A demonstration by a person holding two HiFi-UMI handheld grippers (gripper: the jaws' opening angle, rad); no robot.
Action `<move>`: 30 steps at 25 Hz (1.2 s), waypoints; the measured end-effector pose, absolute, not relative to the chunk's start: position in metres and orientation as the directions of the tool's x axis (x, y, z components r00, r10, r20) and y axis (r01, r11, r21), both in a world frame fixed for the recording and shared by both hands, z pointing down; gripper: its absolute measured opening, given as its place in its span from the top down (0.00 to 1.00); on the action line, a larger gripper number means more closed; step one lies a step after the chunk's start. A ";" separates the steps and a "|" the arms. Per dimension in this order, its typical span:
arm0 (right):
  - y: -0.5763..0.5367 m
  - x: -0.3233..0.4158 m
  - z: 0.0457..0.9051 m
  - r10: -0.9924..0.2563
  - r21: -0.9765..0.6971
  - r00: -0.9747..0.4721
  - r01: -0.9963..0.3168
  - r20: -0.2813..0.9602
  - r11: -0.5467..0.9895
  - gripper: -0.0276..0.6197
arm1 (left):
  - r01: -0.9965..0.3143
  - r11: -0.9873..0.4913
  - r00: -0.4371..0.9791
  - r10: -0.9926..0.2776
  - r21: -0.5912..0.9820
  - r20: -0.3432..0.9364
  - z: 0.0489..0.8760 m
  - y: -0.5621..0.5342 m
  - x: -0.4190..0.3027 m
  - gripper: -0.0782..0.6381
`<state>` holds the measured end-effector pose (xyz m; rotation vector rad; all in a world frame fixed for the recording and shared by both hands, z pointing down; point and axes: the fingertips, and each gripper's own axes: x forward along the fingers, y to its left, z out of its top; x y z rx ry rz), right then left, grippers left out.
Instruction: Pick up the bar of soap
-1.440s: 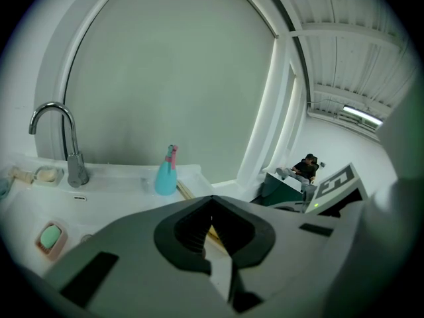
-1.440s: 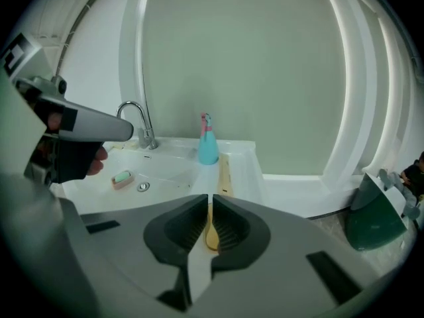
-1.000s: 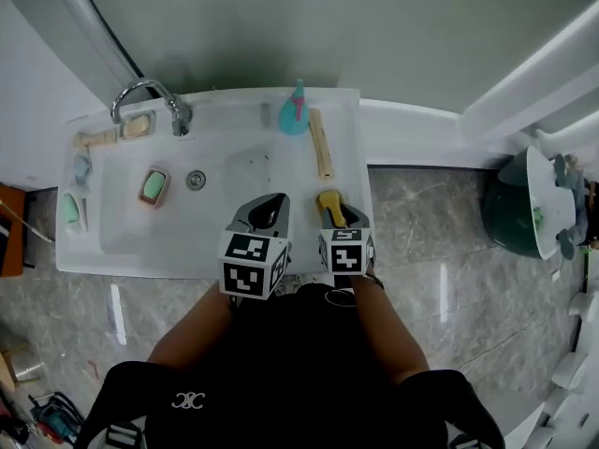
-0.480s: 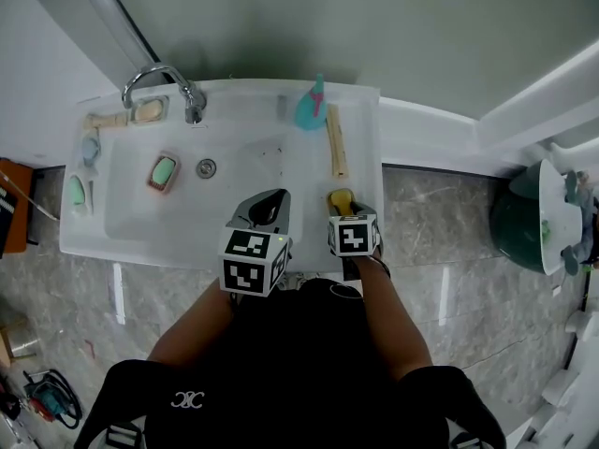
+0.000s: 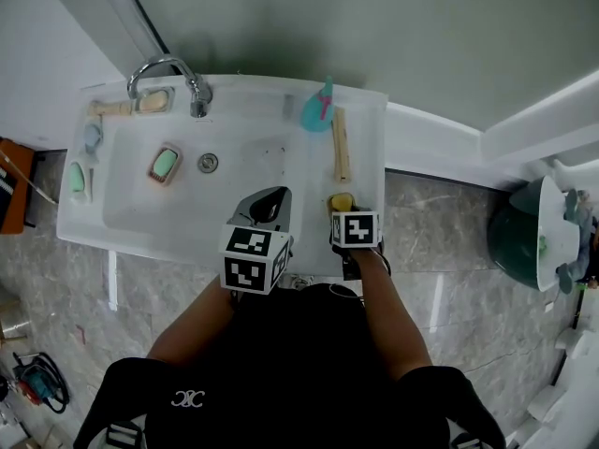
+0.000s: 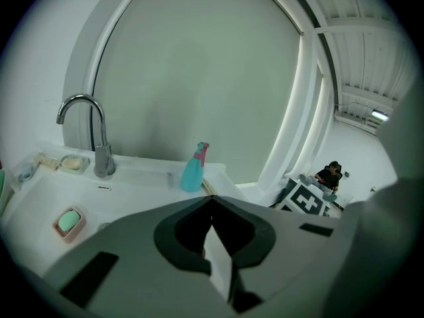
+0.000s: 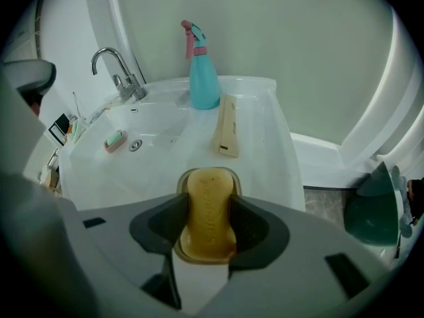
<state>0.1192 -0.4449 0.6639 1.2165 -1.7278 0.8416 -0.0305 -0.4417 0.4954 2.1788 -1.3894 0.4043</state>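
1. Opening wider as I go, my right tongs point(image 7: 207, 205) have slid further forward than a second ago, so their pads now flank the amber oval bar of soap point(image 7: 207, 177).
2. That soap lies in its pale dish point(image 7: 181, 179) on the right rim of the white washbasin point(image 7: 265, 144), not yet lifted.
3. I judge the spread wide enough; closing comes next.
4. The right tongs are released, gripping nothing.
5. My left tongs point(image 6: 211, 207) hang clenched and empty over the basin.

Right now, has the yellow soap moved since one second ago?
No. The soap lies just as close to the wooden stick's near end as before.
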 end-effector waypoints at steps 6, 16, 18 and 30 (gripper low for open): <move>-0.444 0.120 0.661 -0.397 -0.065 -0.190 -0.950 0.898 0.306 0.65 | -0.906 -0.328 0.421 -0.754 0.266 0.504 0.493 -0.442 -0.027 0.88; -0.449 0.124 0.615 -0.534 -0.154 -0.280 -0.951 0.798 0.270 0.65 | -0.906 -0.344 0.422 -0.768 0.246 0.482 0.483 -0.450 -0.019 0.88; -0.450 0.124 0.596 -0.570 -0.170 -0.302 -0.947 0.764 0.274 0.65 | -0.904 -0.354 0.428 -0.766 0.242 0.479 0.480 -0.451 -0.015 0.88; -0.449 0.126 0.483 -0.804 -0.161 -0.354 -0.935 0.478 0.316 0.65 | -0.885 -0.410 0.465 -0.758 0.219 0.459 0.467 -0.451 0.009 0.88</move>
